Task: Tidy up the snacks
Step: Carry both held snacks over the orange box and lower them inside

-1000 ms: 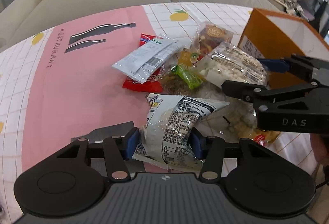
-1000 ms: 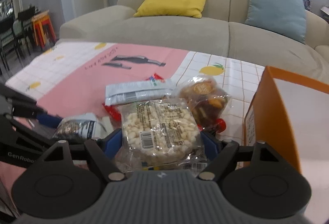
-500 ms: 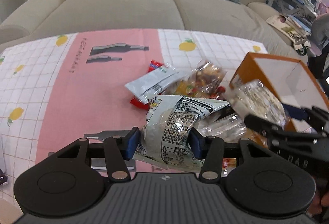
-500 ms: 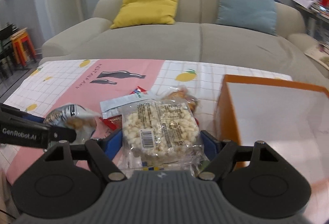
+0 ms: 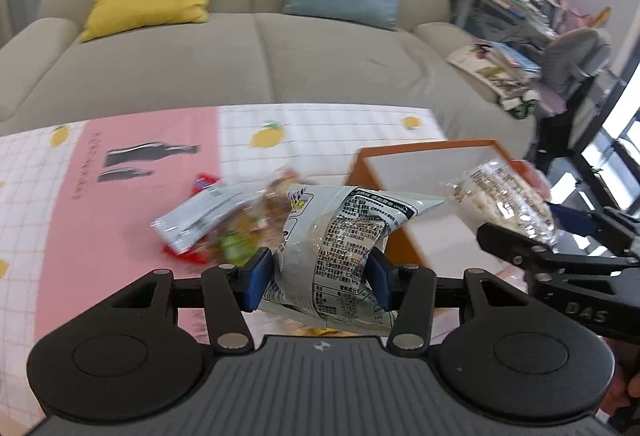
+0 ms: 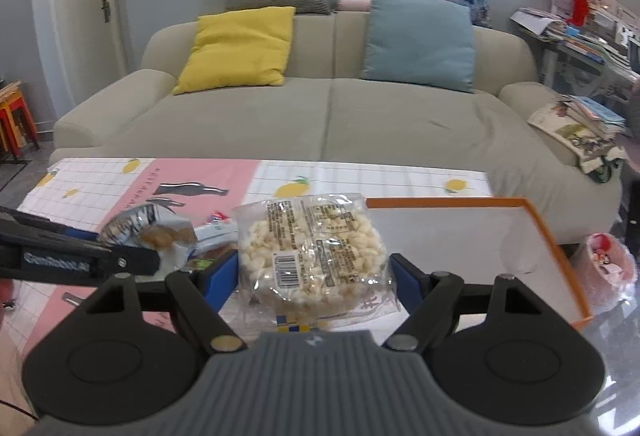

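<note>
Both packets have risen off the table since a second ago and swung toward the orange box (image 6: 560, 256). I have my left gripper (image 5: 318, 276) clamped on the silver snack bag (image 5: 340, 236), held above the pile of loose snacks (image 5: 208, 228). My right gripper (image 6: 316, 276) pinches the clear puffed-rice packet (image 6: 312, 248) at the box's near-left corner. Below lies the pink-and-white lemon tablecloth (image 6: 360, 176); beyond, a beige sofa (image 6: 320, 116) with a yellow cushion (image 6: 240, 48) and a blue cushion (image 6: 420, 40).
</note>
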A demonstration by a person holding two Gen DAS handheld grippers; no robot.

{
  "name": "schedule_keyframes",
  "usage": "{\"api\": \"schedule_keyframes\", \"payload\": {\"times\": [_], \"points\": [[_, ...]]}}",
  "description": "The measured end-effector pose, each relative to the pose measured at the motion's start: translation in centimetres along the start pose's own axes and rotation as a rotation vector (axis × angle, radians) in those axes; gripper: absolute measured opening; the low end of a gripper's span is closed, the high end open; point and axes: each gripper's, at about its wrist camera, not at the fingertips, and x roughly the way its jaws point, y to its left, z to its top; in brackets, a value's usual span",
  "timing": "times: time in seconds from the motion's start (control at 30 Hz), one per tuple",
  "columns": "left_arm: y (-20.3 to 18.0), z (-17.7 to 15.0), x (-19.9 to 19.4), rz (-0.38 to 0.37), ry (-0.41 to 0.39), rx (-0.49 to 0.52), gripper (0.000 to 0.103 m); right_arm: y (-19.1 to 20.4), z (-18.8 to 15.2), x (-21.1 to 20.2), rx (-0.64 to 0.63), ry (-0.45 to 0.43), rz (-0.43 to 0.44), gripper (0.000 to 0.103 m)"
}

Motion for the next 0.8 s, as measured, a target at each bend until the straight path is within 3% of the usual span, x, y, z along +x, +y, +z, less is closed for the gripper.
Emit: {"api": "schedule_keyframes", "payload": {"times": [0.4, 0.63, 0.8], "points": [[-7.7, 4.6, 4.4, -0.142, 0.083, 0.089, 0.058, -8.5, 2.0, 1.5, -0.022, 0.112, -0.116, 0.077], [-11.2, 5.7, 9.2, -0.166, 0.190, 0.161, 0.057, -11.8, 1.9, 4.6, -0.031, 0.227, -0.128, 0.077], [-12.7, 5.3, 12.9, -0.127, 0.271, 0.218, 0.057, -13.1, 1.4, 7.4, -0.053, 0.313, -0.122, 0.077]]}}
